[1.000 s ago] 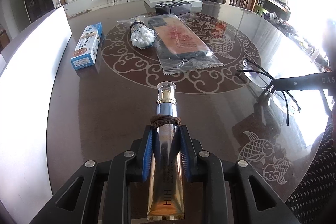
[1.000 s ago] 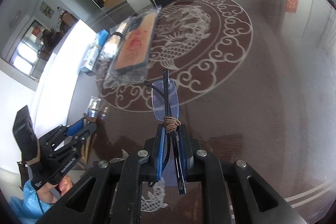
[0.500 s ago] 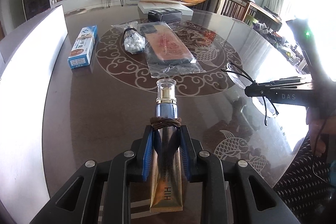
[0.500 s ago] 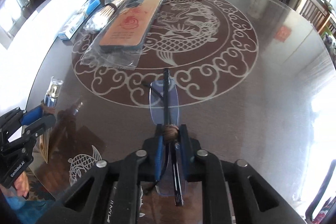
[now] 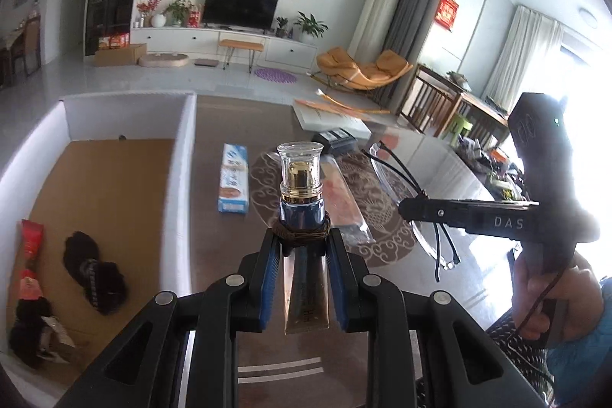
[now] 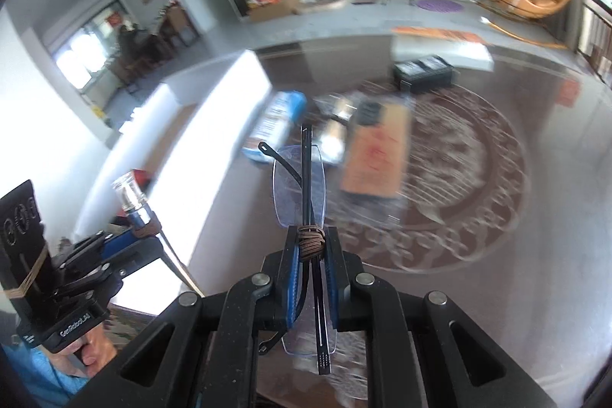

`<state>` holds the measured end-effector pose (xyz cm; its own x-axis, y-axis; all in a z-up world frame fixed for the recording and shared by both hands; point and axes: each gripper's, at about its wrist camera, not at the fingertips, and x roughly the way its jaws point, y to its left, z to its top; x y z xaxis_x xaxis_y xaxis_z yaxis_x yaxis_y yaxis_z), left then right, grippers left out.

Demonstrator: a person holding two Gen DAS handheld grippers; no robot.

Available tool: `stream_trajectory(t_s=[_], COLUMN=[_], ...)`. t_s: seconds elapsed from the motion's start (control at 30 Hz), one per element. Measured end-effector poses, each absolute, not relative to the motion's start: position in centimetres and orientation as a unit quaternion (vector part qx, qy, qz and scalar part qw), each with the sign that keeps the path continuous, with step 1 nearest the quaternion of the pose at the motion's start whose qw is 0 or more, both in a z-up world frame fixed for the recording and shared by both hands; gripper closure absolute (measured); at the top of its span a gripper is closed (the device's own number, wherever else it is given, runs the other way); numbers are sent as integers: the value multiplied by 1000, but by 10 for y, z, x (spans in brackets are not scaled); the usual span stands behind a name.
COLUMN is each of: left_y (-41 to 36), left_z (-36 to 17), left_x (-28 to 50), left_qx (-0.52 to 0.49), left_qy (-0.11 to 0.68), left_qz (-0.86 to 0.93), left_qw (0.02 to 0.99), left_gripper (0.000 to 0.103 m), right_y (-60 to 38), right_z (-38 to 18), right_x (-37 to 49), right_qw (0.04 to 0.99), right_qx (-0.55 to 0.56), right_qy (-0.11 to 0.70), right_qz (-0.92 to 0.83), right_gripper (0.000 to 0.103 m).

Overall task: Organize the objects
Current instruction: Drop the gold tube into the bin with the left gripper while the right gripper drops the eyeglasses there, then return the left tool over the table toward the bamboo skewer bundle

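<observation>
Left gripper [image 5: 302, 247] was clenched on the cosmetic tube [image 5: 302, 213], clear cap pointing to twelve o'clock, crimped tail hanging back between the blue pads, all of it held up off the desk [image 5: 214, 224]. Right gripper [image 6: 311, 249] was clamped on the folded glasses [image 6: 300, 186], lens edge-on, temple tips dangling loose, also off the desk. Over at nine o'clock from the left gripper sat the white box [image 5: 178, 186], with a dark bundle [image 5: 93, 272] and a red packet [image 5: 31, 241] already on its cardboard floor. That looked like the destination for both. Best play, I reckoned: carry each item clear over the box wall, lower it close to the floor on a bare patch, and only then let go. The glasses wanted the gentler landing, lens kept off the harder things.
</observation>
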<state>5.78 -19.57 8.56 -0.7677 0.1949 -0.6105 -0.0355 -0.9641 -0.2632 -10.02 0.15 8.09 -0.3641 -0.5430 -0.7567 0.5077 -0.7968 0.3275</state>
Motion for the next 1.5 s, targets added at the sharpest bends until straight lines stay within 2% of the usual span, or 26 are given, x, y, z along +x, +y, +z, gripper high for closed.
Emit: stream_trajectory(t_s=[0.27,0.37,0.5,0.53,0.57,0.6,0.63,0.67,0.7,0.73,0.77,0.93,1.0,1.17,1.33,1.5], left_y=[-301,-345,-395,-404,-409,-412,-412,-411,-410,-408,-403,-370,-350,-273,-174,-91], left_z=[116,96,44,33,25,19,17,18,19,20,22,36,46,64,76,40], left_x=[94,95,80,76,75,74,74,76,76,75,73,58,55,40,31,12], left_qx=[-332,-367,-454,-471,-483,-488,-486,-476,-466,-459,-452,-421,-407,-383,-374,-417], left_qy=[-91,-95,-106,-102,-97,-93,-91,-88,-85,-82,-81,-89,-85,-58,-39,-25], left_qz=[937,919,867,853,842,836,833,835,839,842,847,870,882,914,927,906], left_qw=[-62,-113,-177,-198,-217,-234,-247,-261,-268,-271,-269,-242,-221,-124,0,68], left_gripper=[79,79,76,72,62,53,33,18,15,13,13,13,13,13,13,9], right_y=[-137,-193,-256,-270,-281,-290,-293,-292,-287,-281,-275,-222,-192,-92,14,86], right_z=[110,104,73,62,54,45,42,41,44,47,50,65,63,30,-31,-51], right_x=[-84,-77,-75,-73,-71,-65,-61,-58,-53,-50,-50,-54,-65,-94,-108,-104], right_qw=[430,463,480,477,469,456,450,449,449,446,441,400,369,256,136,51], right_qx=[462,475,509,522,529,532,527,519,503,487,475,412,392,389,434,445], right_qy=[-39,-33,-20,-8,8,36,53,59,63,67,68,63,68,79,67,27], right_qz=[-775,-747,-715,-707,-707,-713,-720,-725,-736,-748,-758,-816,-840,-881,-888,-894], right_gripper=[90,90,88,88,85,75,69,55,41,34,27,21,15,14,15,14])
